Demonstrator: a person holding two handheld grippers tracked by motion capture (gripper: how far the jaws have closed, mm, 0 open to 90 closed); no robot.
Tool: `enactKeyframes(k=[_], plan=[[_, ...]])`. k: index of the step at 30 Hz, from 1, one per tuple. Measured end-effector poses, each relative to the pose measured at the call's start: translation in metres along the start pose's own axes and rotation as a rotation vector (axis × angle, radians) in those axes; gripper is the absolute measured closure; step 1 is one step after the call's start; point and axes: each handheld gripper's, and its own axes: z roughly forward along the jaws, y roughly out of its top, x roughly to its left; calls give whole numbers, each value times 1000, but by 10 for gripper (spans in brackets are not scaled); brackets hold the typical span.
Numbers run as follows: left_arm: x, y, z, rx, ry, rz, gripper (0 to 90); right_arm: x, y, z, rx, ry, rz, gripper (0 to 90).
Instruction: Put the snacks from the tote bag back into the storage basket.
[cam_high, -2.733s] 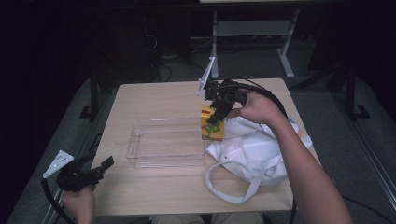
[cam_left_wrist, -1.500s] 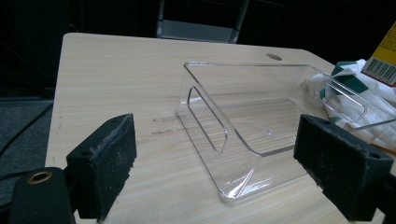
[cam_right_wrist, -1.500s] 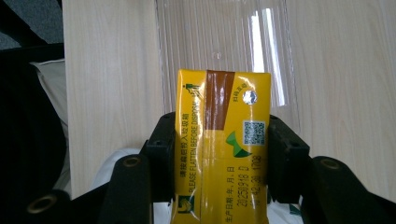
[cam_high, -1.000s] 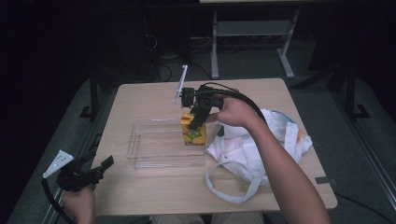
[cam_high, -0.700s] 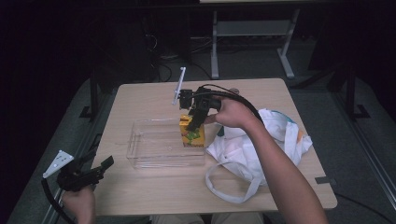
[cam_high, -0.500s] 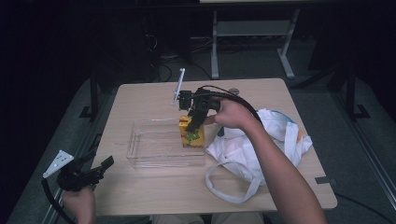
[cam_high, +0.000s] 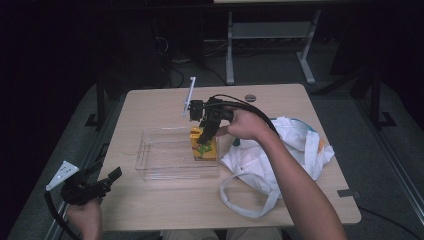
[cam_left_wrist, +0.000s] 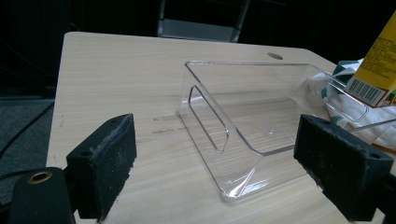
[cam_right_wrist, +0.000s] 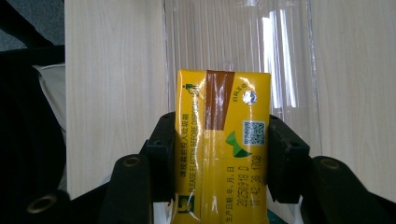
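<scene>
one yellow drink carton (cam_high: 204, 146), one clear plastic bin (cam_high: 165, 160), one white tote bag (cam_high: 280, 150), two hand-held grippers, left (cam_high: 107, 181), right (cam_high: 204, 131), one bench (cam_high: 150, 107)

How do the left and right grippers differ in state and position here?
The left gripper is open and holds nothing, while the right gripper is shut on the yellow drink carton. The left one sits low at the table's near left corner; the right one is raised over the clear plastic tray. Both have black padded jaws and a trailing cable.

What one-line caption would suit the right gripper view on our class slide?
Right gripper clamps a yellow drink carton above a clear plastic tray on a pale wooden table.
</scene>
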Motion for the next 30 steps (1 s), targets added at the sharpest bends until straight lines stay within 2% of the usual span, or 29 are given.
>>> enactKeyframes(k=[30], plan=[[1,0,0,1,-7,-4,125,0,-1,17,23,11,3,520]])
